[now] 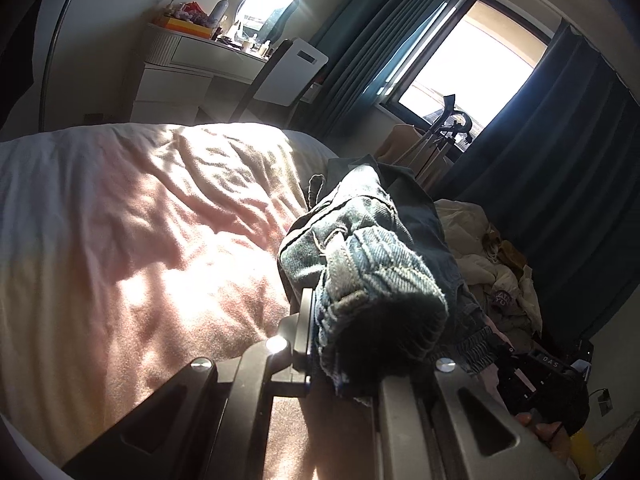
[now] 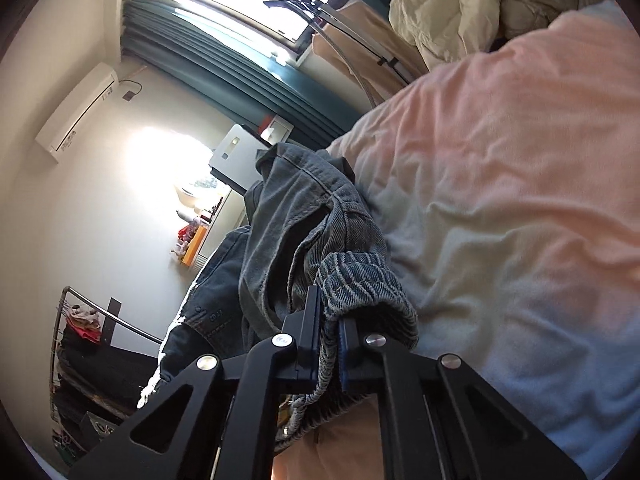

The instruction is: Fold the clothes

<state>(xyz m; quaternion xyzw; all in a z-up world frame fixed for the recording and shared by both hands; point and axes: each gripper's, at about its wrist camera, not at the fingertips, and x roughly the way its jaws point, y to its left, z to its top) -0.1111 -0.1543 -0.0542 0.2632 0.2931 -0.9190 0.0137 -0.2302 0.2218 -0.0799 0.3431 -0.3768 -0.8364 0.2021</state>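
- Sunlit bedroom around us: a pink blanket [image 1: 140, 240] covers the bed, dark curtains [image 1: 360, 40] flank a bright window [image 1: 472, 64], and a white dresser [image 1: 180, 64] stands by the wall.
- From the left wrist view we see our left gripper [image 1: 344, 340] clamped on a thick bunched fold of the denim jeans [image 1: 360, 248]; the cloth hides the right-hand finger, so only the left finger [image 1: 306, 320] shows plainly.
- That view also shows a heap of pale clothes [image 1: 492, 264] beyond the jeans, and part of our other gripper low on the right, with fingertips of a hand [image 1: 536, 426] just visible.
- The right wrist view shows our right gripper [image 2: 330, 344] pinching a ribbed denim edge between both blue-padded fingers [image 2: 312, 320], jaws nearly closed on it.
- Only that view shows the jeans hanging off the bed's edge, partly in the air, plus a wall air conditioner [image 2: 76, 108] and a clothes rack [image 2: 92, 332] with garments.
- The pale clothes sit at that view's top corner, well apart from the jeans.
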